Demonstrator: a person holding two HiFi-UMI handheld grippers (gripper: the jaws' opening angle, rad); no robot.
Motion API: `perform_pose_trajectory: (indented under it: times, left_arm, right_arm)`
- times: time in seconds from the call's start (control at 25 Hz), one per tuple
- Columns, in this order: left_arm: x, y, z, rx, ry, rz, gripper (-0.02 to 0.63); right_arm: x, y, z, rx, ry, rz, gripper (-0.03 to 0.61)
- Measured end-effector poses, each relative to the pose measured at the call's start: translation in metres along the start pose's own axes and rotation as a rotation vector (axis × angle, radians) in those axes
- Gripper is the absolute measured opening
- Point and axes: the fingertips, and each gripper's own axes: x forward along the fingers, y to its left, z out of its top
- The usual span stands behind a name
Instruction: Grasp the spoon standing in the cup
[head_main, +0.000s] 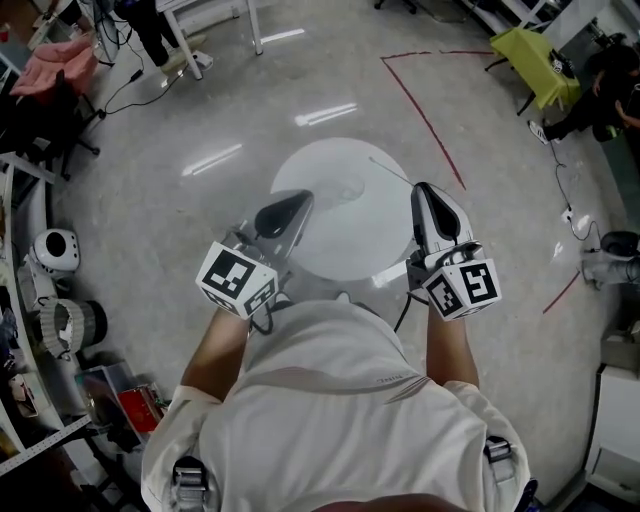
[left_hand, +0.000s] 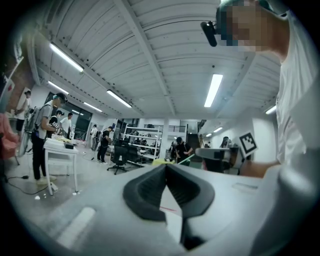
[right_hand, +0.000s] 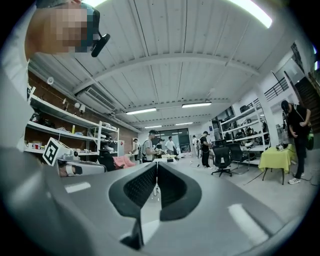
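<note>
Spoon (head_main: 390, 171) is barely readable: probably the thin slanted line in the head view, just right of a faint ring that may be the cup (head_main: 350, 188), mid tabletop (head_main: 325, 250). Your left tool (head_main: 297, 203) sits over the near-left rim, jaws pressed together, nothing in them. Your right tool (head_main: 421, 190) is at the right rim, jaws also together and empty, and looks nearer that line. Both gripper views aim out at the room, with no cup in them. Cup contents: can't tell.
</note>
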Motion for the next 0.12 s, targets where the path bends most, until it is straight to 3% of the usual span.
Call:
perform_pose_trajectory:
  times: [0.12]
  left_arm:
    - [-0.0034,-0.0047,-0.0049,-0.001,0.006,-0.008,0.002]
  right_arm:
    - [-0.0038,0.0032,-0.0016,0.007,0.002,0.009,0.011]
